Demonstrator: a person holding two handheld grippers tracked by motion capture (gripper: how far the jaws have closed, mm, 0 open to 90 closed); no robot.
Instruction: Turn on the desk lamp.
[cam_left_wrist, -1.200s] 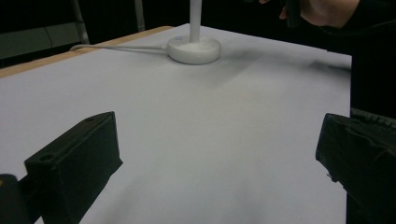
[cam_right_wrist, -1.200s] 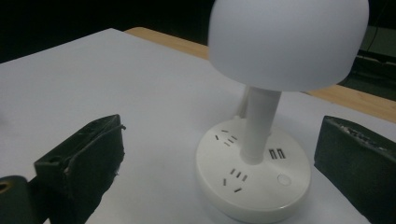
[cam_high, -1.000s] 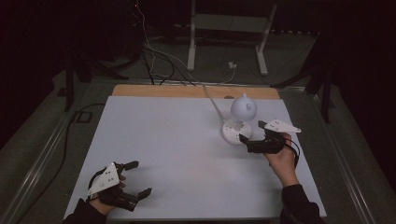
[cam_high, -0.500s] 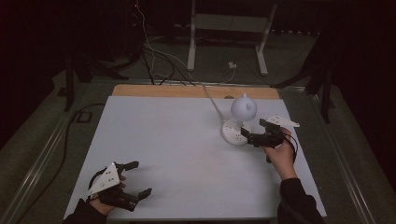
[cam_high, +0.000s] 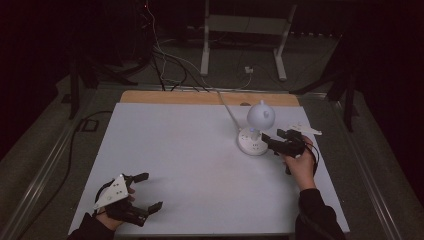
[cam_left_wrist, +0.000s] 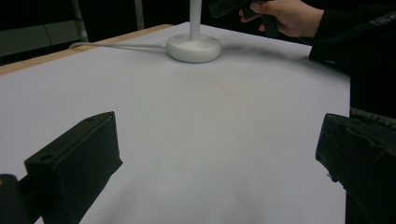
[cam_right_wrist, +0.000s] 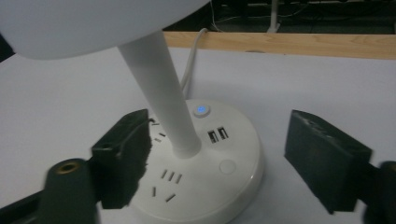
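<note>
Dim lab: white-topped table (cam_high: 190, 165), loose floor cables (cam_high: 165, 60), metal stand (cam_high: 245, 30).

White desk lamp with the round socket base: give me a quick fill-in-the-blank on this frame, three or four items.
1. The small button lit on the white round lamp base glows ____.
2. The right hand-held gripper has its jaws on either side of the lamp's white ____.
3. The left hand-held gripper sits near the ____ edge of the white table, jaws open.
4. The lamp's white cable runs toward the table's ____ strip.

Missing words: blue; stem; front; wooden
</note>
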